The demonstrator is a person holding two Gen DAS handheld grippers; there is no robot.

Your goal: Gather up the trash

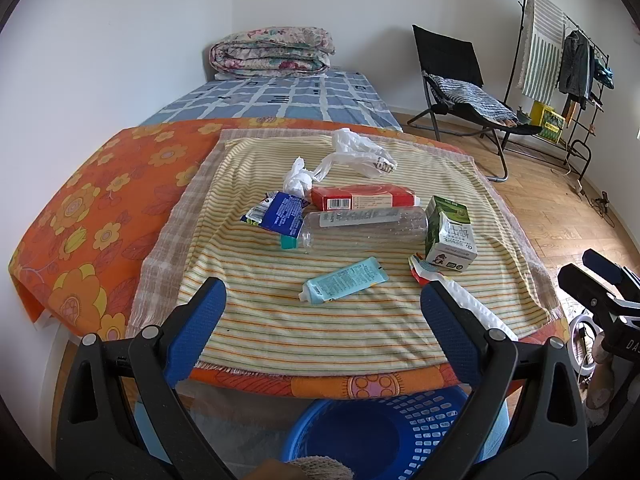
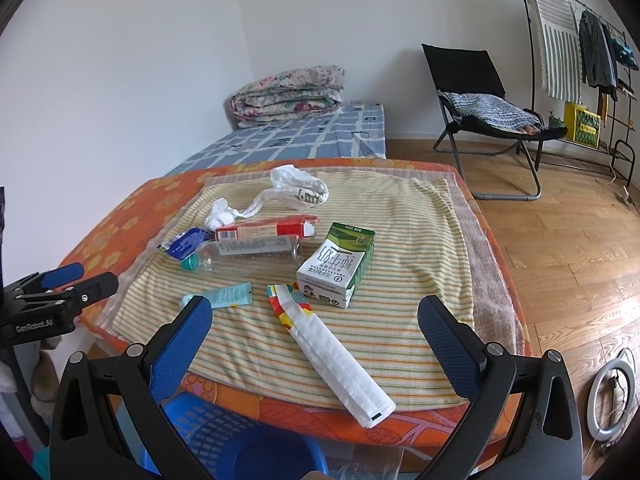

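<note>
Both grippers wide open and empty, held back over the basket before any trash is picked.

The left gripper (image 1: 323, 312) and right gripper (image 2: 315, 330) each have fingers spread apart, clamped on nothing, hovering at the table's near edge, likely so either can reach in and drop straight down. The trash lies on the striped towel (image 1: 320, 332): tube (image 1: 344, 280) nearest, bottle (image 1: 364, 224) centre, red box (image 1: 362, 196) just behind it, carton (image 1: 450, 234) at 3 o'clock, plastic bag (image 1: 360, 152) at 12. The basket (image 1: 384, 432) sits below the edge at 6 o'clock. The right view shows the long white wrapper (image 2: 332, 356) whole, overhanging the edge; the left view half hides it behind a finger.
</note>
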